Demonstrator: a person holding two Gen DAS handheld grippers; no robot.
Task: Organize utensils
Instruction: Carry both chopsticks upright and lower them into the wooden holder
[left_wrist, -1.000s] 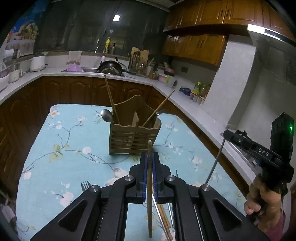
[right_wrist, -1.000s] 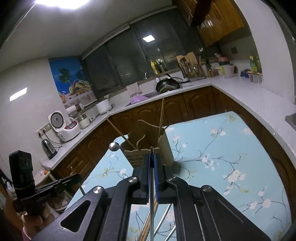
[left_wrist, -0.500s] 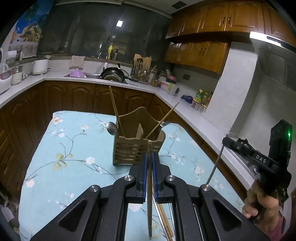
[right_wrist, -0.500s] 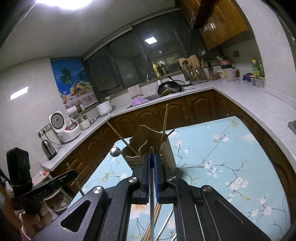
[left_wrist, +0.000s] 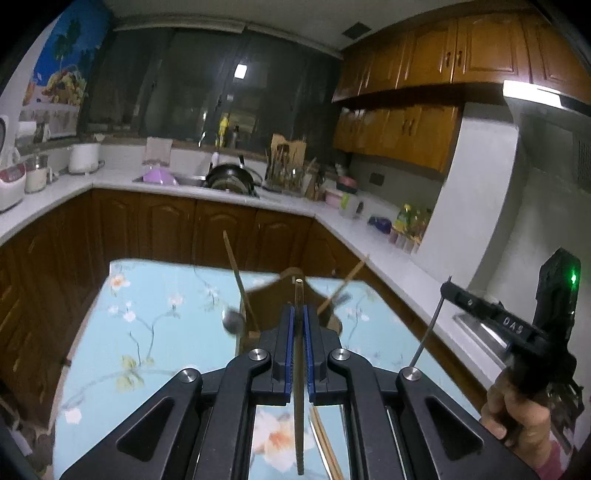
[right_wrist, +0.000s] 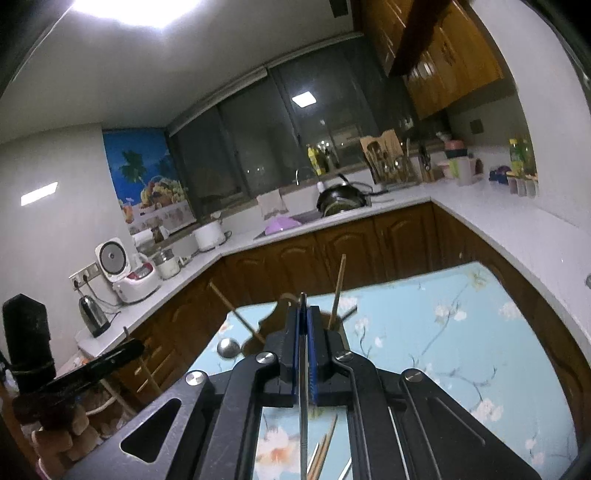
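Now each claw pinches one piece: left gripper (left_wrist: 298, 328) a chopstick (left_wrist: 298, 413), right gripper (right_wrist: 304, 332) a metal utensil (right_wrist: 303, 417); lower both upright into the holder (left_wrist: 291, 277), avoiding the leaning sticks

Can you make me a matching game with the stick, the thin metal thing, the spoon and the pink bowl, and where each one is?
Things:
1. wooden chopstick
2. metal utensil
3. spoon
4. pink bowl

Places:
A. by the sink on the counter
B. clamped in the right gripper
C. standing in the wooden holder
D. clamped in the left gripper

Pairs: 1-D, 2-B, 3-C, 4-A
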